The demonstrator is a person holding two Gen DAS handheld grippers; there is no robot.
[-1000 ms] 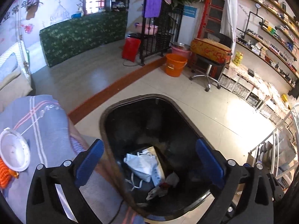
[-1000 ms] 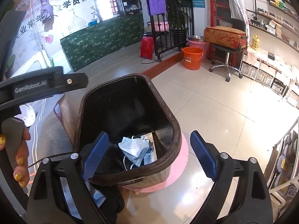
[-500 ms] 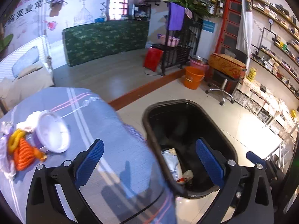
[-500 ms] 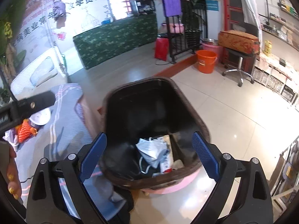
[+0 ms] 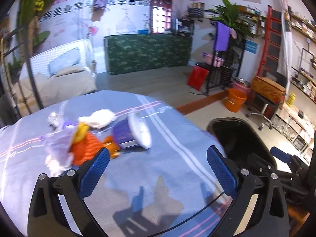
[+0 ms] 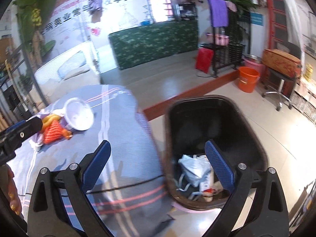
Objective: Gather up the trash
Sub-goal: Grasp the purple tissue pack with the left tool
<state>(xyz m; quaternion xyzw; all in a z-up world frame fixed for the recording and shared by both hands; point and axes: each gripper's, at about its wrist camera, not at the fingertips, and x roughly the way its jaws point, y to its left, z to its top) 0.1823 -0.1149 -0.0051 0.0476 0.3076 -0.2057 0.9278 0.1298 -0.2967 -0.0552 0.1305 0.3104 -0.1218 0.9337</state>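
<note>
In the left wrist view the left gripper (image 5: 158, 169) stands with its jaws spread wide and nothing between them, hovering over a worktop (image 5: 167, 169) covered in a grey-blue striped cloth. The remaining trash lies in a loose cluster at centre left of that frame: a purple cup with a white lid (image 5: 134, 133) lying on its side, an orange net (image 5: 85, 148) touching its left side, a yellow piece (image 5: 81, 131) above the net, a crumpled white tissue (image 5: 98, 117) behind it, and a clear plastic wrapper (image 5: 57, 144) at far left. The black bin (image 5: 243, 136) stands on the floor at the right edge of the worktop. In the right wrist view the right gripper (image 6: 158, 164) has just been opening; its jaws are spread and empty, straddling the worktop edge and the bin rim (image 6: 167, 138). Inside the bin, at lower centre right of the frame, rest a pale face mask (image 6: 193, 169) and a small white packet (image 6: 206, 181) (other scraps beneath them are too blurred to identify). The left gripper's finger intrudes at the left edge of this view, just beside the orange net. A hand (image 6: 11, 193) shows at lower left.
</note>
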